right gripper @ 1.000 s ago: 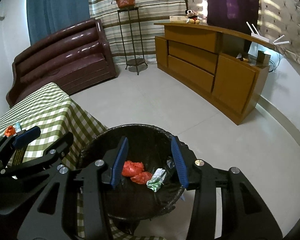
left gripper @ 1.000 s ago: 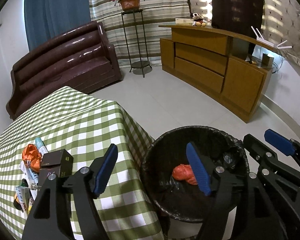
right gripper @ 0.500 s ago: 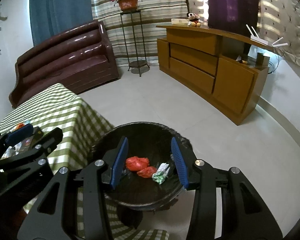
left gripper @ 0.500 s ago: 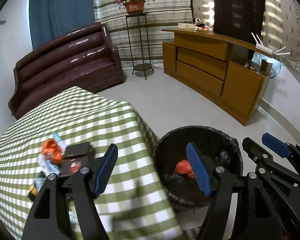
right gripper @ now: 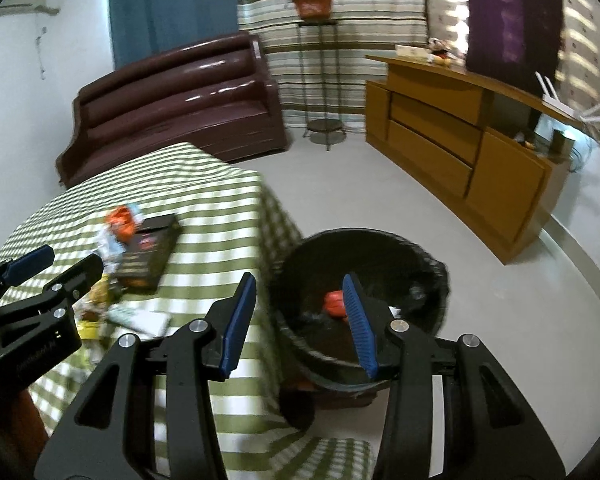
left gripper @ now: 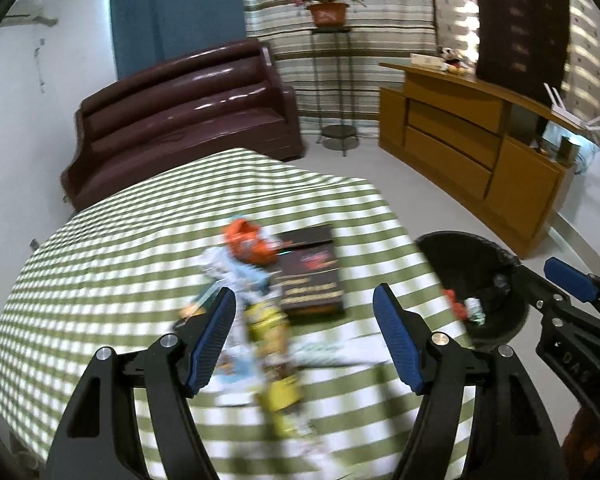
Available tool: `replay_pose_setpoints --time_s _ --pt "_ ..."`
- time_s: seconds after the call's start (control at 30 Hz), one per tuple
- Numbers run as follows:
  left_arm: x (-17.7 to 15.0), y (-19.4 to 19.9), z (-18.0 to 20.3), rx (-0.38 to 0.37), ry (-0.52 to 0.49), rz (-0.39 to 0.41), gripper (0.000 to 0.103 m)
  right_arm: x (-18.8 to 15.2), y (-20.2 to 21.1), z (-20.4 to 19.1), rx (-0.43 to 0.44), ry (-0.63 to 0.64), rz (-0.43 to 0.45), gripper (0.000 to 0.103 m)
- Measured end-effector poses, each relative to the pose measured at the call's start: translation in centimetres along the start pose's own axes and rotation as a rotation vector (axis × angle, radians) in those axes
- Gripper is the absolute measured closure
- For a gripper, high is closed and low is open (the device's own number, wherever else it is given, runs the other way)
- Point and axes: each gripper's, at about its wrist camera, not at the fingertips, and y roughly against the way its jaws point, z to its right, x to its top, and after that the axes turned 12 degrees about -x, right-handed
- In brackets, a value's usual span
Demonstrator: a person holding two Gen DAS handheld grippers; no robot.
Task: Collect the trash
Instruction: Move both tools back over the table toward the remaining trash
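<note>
Now | left gripper [left gripper: 304, 332]: parted wide, empty | right gripper [right gripper: 296, 318]: half-parted, empty

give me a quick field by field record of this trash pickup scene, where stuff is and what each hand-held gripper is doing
table: green-and-white checked cloth
trash on table: blurred pile of wrappers, orange crumpled piece at its far end
dark box: flat on the table, touching the pile
bin: black-lined, on the floor beside the table
in bin: red-orange crumpled piece; more scraps, too blurred to name
left hand-held gripper: open, empty, above the pile
right hand-held gripper: open, empty, by the bin
</note>
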Motion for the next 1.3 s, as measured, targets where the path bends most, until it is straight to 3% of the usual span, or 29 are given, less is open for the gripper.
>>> replay_pose_setpoints --time_s 0.43,0.73,0.93,1.1,1.3 --pt "-3.1 2.3 -10.3 0.133 0.14 -0.006 0.034 -0.4 0.9 -9.8 0.113 0.112 -0.006 0.059" --pt "-4.6 2.8 -14.7 0.186 0.19 -0.016 0.034 -0.9 -0.3 -14.9 0.159 0.177 -0.045 0.059" --pt "-5.3 2.5 -16.4 0.191 0.217 -0.035 0.034 -1.5 -1.2 -17.1 0.167 0.215 -0.076 0.062" --pt "-5.4 2.3 -16.9 0.178 0.228 -0.041 0.034 -1.8 -1.7 -18.0 0.172 0.236 -0.093 0.08" --pt "-5.2 1.8 -16.5 0.162 0.228 -0.046 0.034 -2.0 -1.3 -18.2 0.172 0.248 -0.081 0.082"
